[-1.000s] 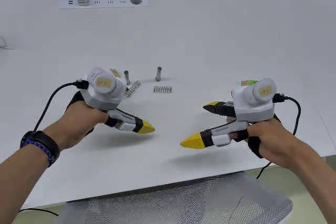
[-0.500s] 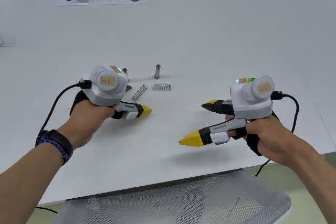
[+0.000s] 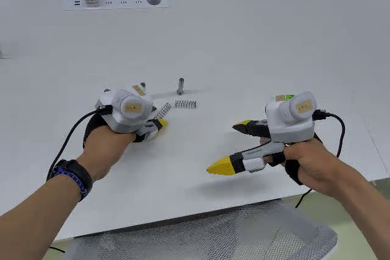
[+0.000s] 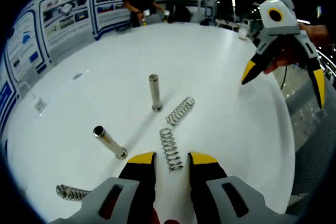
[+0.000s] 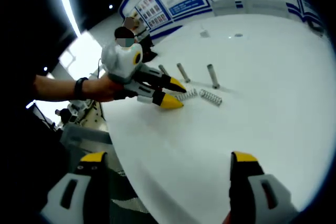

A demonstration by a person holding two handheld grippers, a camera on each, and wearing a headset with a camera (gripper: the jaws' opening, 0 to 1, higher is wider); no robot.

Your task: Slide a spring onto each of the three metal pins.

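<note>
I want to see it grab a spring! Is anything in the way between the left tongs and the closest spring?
No, nothing visible is in the way. The left tongs are open, and the closest spring lies on the white table with its near end right between their yellow tips.

A lab-like workroom: a white workbench (image 3: 256, 47), wall posters (image 4: 59, 17), a built-in power strip (image 3: 114, 0).
</note>
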